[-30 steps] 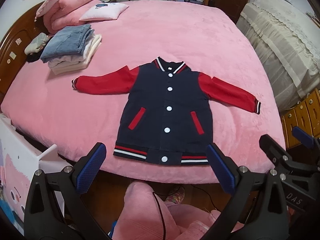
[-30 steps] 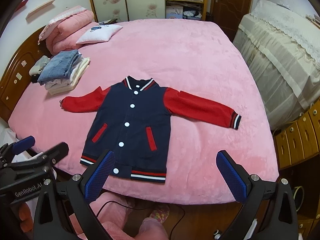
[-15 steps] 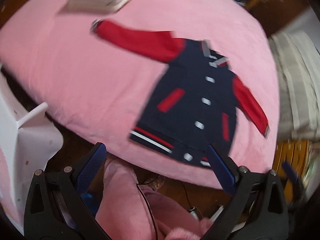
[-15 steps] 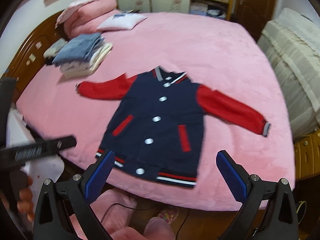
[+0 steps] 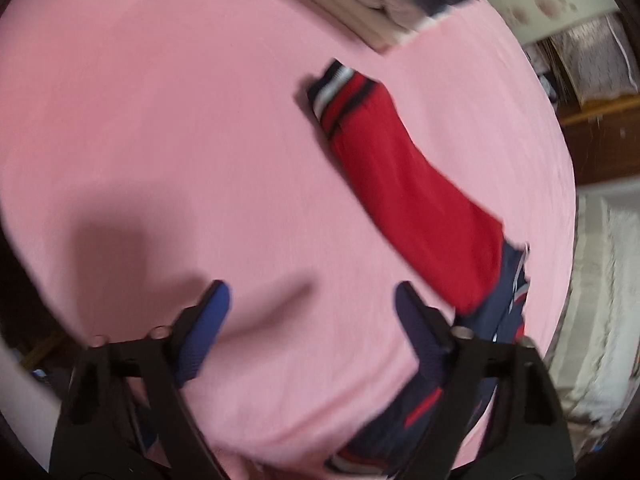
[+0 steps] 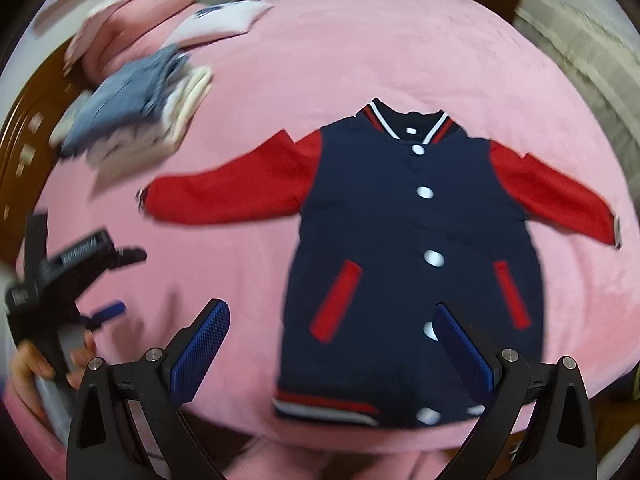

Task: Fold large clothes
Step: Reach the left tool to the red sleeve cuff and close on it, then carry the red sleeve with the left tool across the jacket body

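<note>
The navy and red jacket (image 6: 416, 248) lies flat, buttoned, mid-frame on the pink bed (image 6: 360, 60). The right hand-held gripper (image 6: 332, 356) hangs wide over its hem, empty. The left hand-held gripper (image 5: 312, 320), jaws just narrowing on nothing, hovers, seemingly over bare blanket, beside the red sleeve (image 5: 408, 188). Folded clothes (image 6: 132, 112) sit upper left.

One navy varsity jacket with red sleeves (image 6: 408, 248) lies at the centre of the right wrist frame, with five white snap buttons (image 6: 425, 192) showing down its front, two red slanted pocket welts (image 6: 336, 300) and two sleeves. One stack of folded clothes (image 6: 136, 108) sits upper left. One white pillow (image 6: 224, 22) lies at the top, on one pink plush bedspread (image 6: 360, 52). Two black grippers with blue pads appear: one at the bottom (image 6: 332, 344), one at left (image 6: 116, 280).
</note>
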